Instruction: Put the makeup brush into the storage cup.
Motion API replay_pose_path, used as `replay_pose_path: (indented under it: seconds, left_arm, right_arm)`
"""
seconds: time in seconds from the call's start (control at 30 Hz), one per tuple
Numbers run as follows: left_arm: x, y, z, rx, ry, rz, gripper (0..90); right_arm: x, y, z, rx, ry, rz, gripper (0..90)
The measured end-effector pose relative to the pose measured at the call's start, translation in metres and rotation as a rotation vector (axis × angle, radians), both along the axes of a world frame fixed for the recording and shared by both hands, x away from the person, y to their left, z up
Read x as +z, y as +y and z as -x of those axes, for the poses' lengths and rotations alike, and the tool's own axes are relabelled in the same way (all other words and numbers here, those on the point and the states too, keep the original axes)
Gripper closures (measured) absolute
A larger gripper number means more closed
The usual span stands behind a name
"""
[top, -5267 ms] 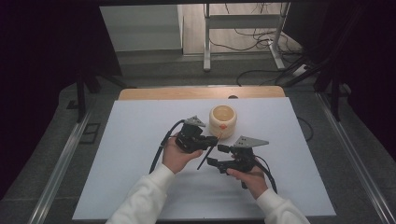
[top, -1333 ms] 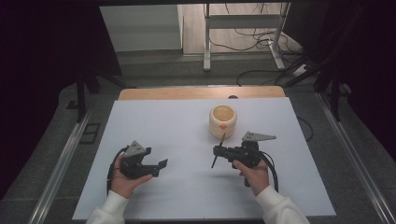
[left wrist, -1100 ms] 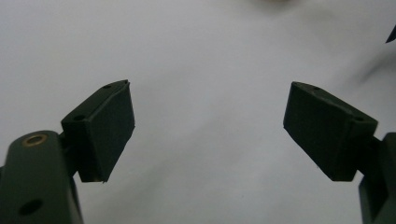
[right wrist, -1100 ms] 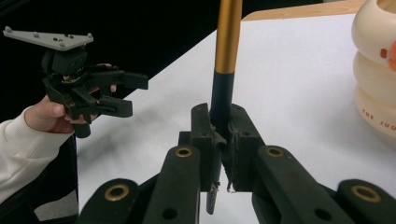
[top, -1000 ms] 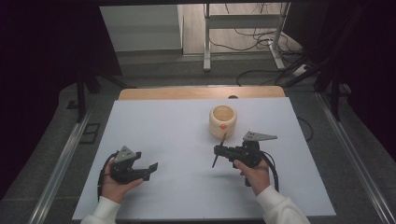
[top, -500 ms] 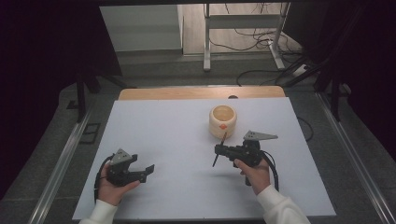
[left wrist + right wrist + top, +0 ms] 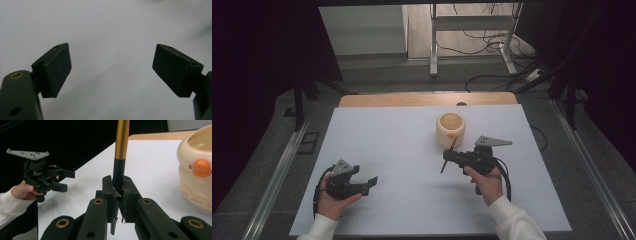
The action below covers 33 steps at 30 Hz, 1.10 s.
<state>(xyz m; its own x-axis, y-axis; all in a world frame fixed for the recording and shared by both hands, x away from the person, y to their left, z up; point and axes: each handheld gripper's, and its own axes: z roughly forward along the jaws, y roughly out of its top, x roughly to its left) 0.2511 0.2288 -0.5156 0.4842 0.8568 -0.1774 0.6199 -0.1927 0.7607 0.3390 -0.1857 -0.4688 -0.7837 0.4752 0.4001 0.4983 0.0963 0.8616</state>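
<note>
Dim room, bright tabletop, soft close-ups

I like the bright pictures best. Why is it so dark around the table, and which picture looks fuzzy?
High view: light falls on the white table, while the sides stay nearly black. Left gripper view: the black pads look soft and close, over plain grey-white. Right gripper view: the stick is sharp, the cream pot a little blurred.

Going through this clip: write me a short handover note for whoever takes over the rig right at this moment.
Right tongs: shut on a black-and-gold stick, held just beside the cream pot.
Left tongs: open, nothing between them, low over the white table at its near left.
Done: stick is gripped.
Left: stick is not in the pot; probably place it there. The left tongs are free to steady the pot.
</note>
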Motion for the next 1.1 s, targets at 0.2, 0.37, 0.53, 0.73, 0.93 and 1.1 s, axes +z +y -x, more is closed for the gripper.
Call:
replay_pose_path:
  seconds: [0.2, 0.37, 0.53, 0.73, 0.93, 1.1]
  left_arm:
    - [0.001, 0.001, 0.000, 0.001, -0.002, 0.002, 16.0]
    - [0.001, 0.001, 0.000, 0.004, 0.000, 0.004, 16.0]
    - [0.002, 0.000, 0.001, -0.003, -0.002, 0.005, 15.8]
    - [0.002, 0.001, 0.000, -0.003, -0.002, 0.006, 15.8]
    - [0.002, 0.001, 0.001, 0.000, -0.005, 0.007, 15.8]
    - [0.002, 0.000, 0.000, -0.003, -0.003, 0.005, 15.8]
  right_arm:
    - [0.010, -0.005, -0.004, -0.016, -0.024, -0.005, 83.9]
    - [0.015, -0.008, -0.007, -0.028, -0.040, -0.017, 83.9]
    - [0.020, -0.010, -0.009, -0.039, -0.045, -0.021, 83.9]
    - [0.027, -0.010, -0.014, -0.044, -0.066, -0.023, 83.9]
    - [0.029, -0.011, -0.021, -0.062, -0.063, -0.018, 83.9]
    - [0.030, -0.013, -0.027, -0.071, -0.062, -0.019, 83.9]
